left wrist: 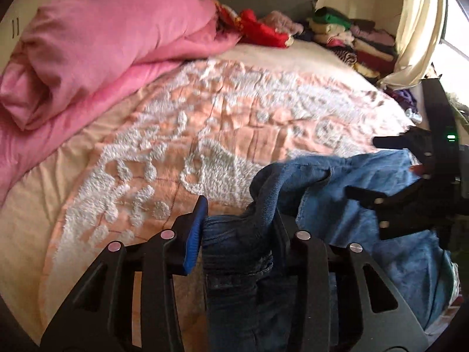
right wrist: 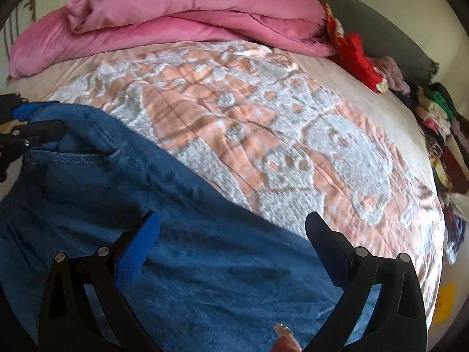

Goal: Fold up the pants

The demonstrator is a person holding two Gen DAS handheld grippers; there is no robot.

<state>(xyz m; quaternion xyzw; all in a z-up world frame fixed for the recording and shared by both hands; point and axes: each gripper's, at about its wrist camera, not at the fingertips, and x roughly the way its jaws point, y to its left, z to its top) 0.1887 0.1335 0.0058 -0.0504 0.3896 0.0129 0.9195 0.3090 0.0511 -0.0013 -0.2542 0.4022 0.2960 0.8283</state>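
Matt blue denim pants (right wrist: 181,252), tufted fuzzy bedspread (left wrist: 205,123)

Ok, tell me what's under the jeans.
The jeans lie over the peach-and-white bedspread, which shows around them. The left gripper pinches one bunched edge. Anything beneath the denim itself is covered.

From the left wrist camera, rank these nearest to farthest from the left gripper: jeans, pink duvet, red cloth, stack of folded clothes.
1. Jeans: clamped in the left gripper.
2. Pink duvet: far left of the bed.
3. Red cloth: by the headboard, centre.
4. Stack of folded clothes: back right corner; too close to call against the red cloth.
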